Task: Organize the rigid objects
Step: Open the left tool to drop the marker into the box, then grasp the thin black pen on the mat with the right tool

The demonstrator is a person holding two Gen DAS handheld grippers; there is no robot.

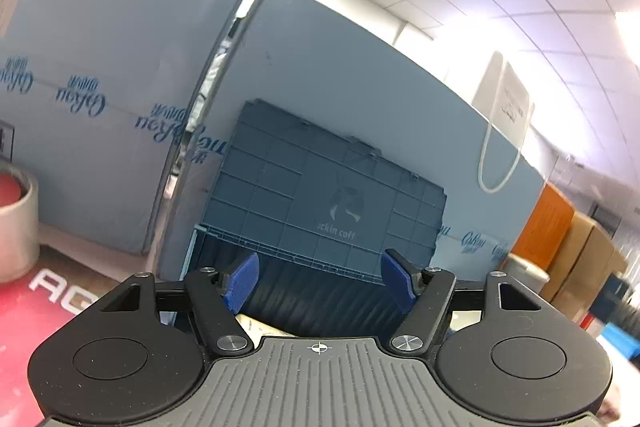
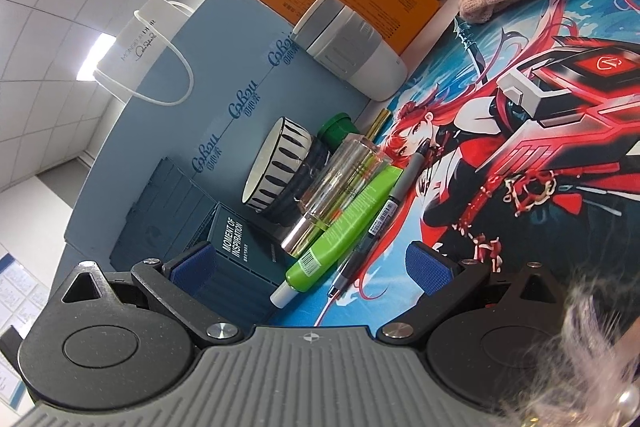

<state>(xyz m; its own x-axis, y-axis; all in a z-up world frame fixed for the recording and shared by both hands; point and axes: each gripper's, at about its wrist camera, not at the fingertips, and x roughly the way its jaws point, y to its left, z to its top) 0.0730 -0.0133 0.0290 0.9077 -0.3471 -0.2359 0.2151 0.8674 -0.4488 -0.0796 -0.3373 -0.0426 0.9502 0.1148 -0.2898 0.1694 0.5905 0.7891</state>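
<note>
The left gripper (image 1: 319, 281) stands with its blue pads apart and nothing pressed between them. Just past the fingertips lies a dark ribbed object (image 1: 320, 297), lower than the pads; what it is cannot be told. Beyond it a dark blue crate (image 1: 320, 187) stands upright against a pale blue board (image 1: 360, 75), its face reading "ckin coff" in part. The board repeats a blue script logo.

The right gripper (image 2: 310, 267) is also open, gripping nothing. Between its fingers and running away from them lie three long things side by side, all with their long axis pointing up and to the right in the right wrist view: a green tube (image 2: 344, 231) with its white cap nearest the fingertips and a barcode above it, a grey pen (image 2: 384, 215) on the right-finger side, and a clear bottle (image 2: 336, 183) further out. By the left finger stands a dark box (image 2: 236, 255) reading "MOMENT OF INSPIRATION". Beyond it a striped bowl (image 2: 276, 167) lies tilted on its side.
</note>
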